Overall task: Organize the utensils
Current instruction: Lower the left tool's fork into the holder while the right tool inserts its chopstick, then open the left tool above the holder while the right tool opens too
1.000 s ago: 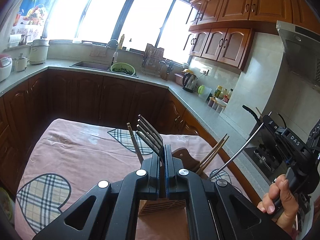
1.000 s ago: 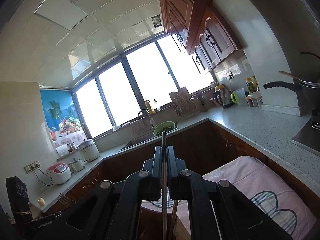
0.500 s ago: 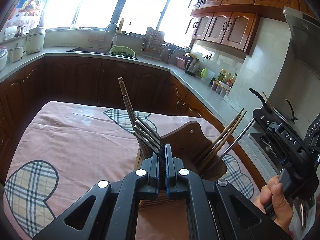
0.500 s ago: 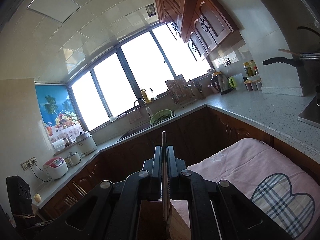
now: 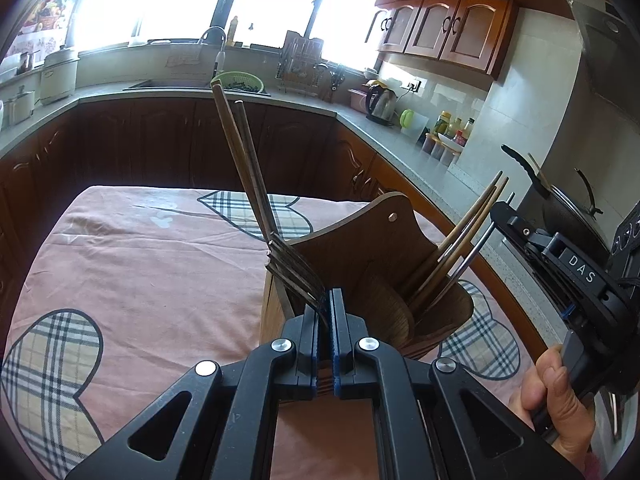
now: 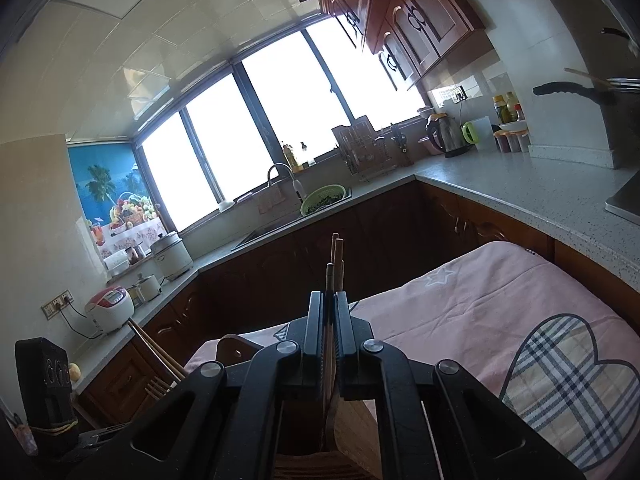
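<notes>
Kitchen counters run around a table spread with a pink cloth bearing plaid hearts, and one wooden holder stands on it. In the left wrist view, going left to right, two dark chopsticks lean toward 11 o'clock out of the holder's left compartment; one fork, four tines pointing to 10 o'clock, sits just above that compartment, its neck pinched in the left gripper, whose jaws stand nearly closed on it; two lighter chopsticks and one thin metal handle lean toward 1 o'clock from the holder's right, rounded compartment. At 3 o'clock the right gripper shows from the side, with the person's hand on its grip at 4 o'clock. Only this view shows the holder's raised back board and both compartments at once. The right wrist view looks higher, onto three window panes, one sink basin with a green colander, one kettle and two rice cookers on the counter. There the right gripper has its jaws drawn close around a slim upright stick, with two more chopstick tips rising just behind at 12 o'clock; whether the pads actually press it I cannot tell. The left gripper's body appears at 8 o'clock, fork tines beside it.
</notes>
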A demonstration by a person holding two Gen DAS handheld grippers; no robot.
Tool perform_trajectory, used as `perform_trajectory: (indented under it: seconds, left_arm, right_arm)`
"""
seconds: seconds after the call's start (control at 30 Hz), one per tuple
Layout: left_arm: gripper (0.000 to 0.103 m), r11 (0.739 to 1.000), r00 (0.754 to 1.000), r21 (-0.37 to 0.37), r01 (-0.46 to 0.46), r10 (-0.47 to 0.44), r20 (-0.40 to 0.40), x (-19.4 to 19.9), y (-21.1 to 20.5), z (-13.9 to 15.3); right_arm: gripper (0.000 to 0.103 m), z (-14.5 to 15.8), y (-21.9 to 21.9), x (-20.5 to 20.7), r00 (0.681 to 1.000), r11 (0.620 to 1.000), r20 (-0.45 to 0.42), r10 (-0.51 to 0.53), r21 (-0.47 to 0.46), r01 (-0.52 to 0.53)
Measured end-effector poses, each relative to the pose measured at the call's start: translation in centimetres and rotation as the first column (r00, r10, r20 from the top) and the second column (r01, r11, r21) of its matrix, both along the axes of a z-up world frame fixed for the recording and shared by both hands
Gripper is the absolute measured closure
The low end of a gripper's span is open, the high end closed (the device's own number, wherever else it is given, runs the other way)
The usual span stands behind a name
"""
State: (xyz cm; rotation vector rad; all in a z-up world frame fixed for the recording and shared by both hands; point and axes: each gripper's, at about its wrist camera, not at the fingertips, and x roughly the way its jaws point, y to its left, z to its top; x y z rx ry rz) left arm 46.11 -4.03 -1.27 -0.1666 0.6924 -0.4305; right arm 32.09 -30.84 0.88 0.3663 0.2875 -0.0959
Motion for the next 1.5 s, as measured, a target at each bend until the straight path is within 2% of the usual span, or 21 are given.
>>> perform_trajectory:
  seconds: [0.93,1.03,1.13,1.2,1.43,1.5]
  left_arm:
    - [0.098,0.999,1.000,0.025,-0.020,0.021,-0.012,-0.2,-0.8,0.0]
    - [0.097,0.999,1.000,0.027,-0.021,0.021,-0.016,-0.1,-0.7,0.1]
    - [0.094,0.999,1.000,0.029,-0.019,0.019,-0.017,-0.1,-0.7,0.2]
    - [0.090,1.000,1.000,0.029,-0.014,0.014,-0.017,-0.2,-0.8,0.3]
    - [0.083,0.999,1.000,0.036,-0.013,0.013,-0.005,-0.7,-1.1,0.4]
    - [0.082,0.999,1.000,0.032,-0.011,0.011,-0.009,-0.8,-1.1,0.4]
  right_arm:
    - [0.098,-0.2,-0.5,0.9,0.998,0.999,-0.049,0.028,0.023,-0.027]
    - [0.093,-0.2,-0.5,0.9,0.998,0.999,-0.060,0.034,0.031,-0.032]
    - [0.093,-0.2,-0.6,0.9,0.997,0.999,-0.066,0.034,0.035,-0.032]
    - [0.092,-0.3,-0.5,0.8,0.997,0.999,-0.072,0.034,0.036,-0.032]
    - [0.075,-0.2,-0.6,0.5,0.997,0.999,-0.074,0.034,0.041,-0.031]
    - [0.075,-0.3,-0.8,0.6,0.996,0.998,-0.085,0.035,0.048,-0.031]
